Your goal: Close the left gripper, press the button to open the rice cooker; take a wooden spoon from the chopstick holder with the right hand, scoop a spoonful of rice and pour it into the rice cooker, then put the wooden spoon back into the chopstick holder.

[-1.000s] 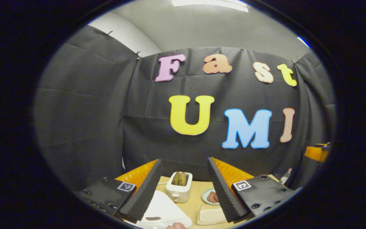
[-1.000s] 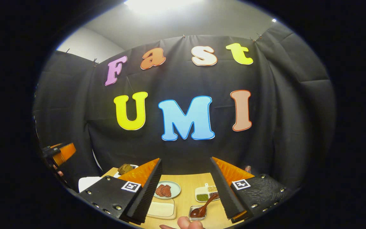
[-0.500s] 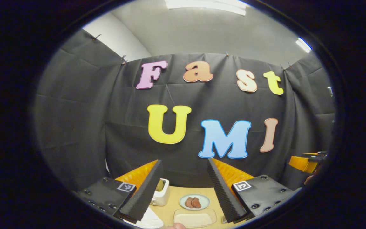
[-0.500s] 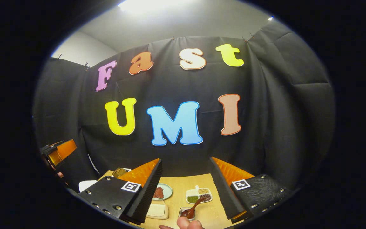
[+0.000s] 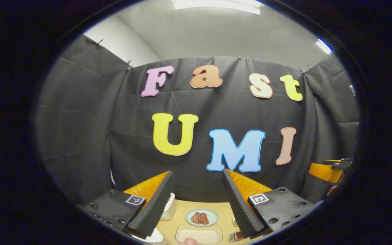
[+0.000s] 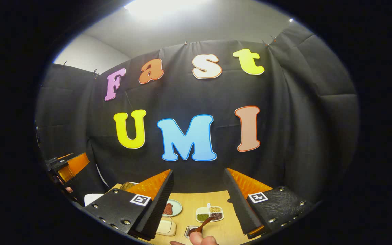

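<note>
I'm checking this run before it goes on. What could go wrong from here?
Both grippers, left and right, are open and aimed high at the wall, so the table's near edge is cut off: reaching down is half blind. The spoon leans out of a small holder beside the grain dish; a loose grab may tip either.

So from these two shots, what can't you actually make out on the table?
- Rice cooker and its button: cannot be told apart; the left gripper view has a white object half hidden by that gripper's finger.
- Wooden spoon: the right gripper view's lower edge cuts off its bowl.
- Divided dish: its grains are too small to identify in the right gripper view.
- Plate: partly behind a finger in the right gripper view.
</note>
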Action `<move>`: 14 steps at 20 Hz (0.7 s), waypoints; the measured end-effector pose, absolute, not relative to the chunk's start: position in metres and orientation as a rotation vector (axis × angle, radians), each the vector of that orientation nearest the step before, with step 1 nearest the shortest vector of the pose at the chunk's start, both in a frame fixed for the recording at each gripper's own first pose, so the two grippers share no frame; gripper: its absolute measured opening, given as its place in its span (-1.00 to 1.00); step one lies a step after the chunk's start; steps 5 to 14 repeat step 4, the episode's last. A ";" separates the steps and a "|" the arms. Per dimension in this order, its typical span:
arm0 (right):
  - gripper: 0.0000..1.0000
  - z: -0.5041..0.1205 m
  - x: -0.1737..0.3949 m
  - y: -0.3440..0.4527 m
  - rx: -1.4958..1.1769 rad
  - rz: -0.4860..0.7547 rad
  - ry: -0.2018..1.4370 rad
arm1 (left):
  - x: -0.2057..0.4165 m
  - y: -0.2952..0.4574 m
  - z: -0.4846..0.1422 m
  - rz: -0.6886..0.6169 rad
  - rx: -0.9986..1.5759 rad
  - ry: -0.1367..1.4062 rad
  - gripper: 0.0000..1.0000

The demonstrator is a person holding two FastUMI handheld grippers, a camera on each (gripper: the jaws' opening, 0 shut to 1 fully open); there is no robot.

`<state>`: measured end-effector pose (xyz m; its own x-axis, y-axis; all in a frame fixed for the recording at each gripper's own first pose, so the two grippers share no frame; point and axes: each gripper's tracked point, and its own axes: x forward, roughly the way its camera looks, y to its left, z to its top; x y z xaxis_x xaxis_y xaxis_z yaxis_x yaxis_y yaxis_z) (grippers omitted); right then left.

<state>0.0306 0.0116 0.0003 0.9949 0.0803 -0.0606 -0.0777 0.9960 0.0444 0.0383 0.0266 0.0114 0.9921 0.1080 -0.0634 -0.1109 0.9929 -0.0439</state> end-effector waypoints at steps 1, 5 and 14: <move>0.78 0.000 0.033 0.010 0.035 0.080 0.062 | 0.037 0.023 0.013 0.107 -0.055 0.058 0.96; 0.77 0.002 0.030 0.009 0.035 0.084 0.054 | 0.038 0.020 0.014 0.104 -0.053 0.059 0.96; 0.77 0.002 0.030 0.009 0.035 0.084 0.054 | 0.038 0.020 0.014 0.104 -0.053 0.059 0.96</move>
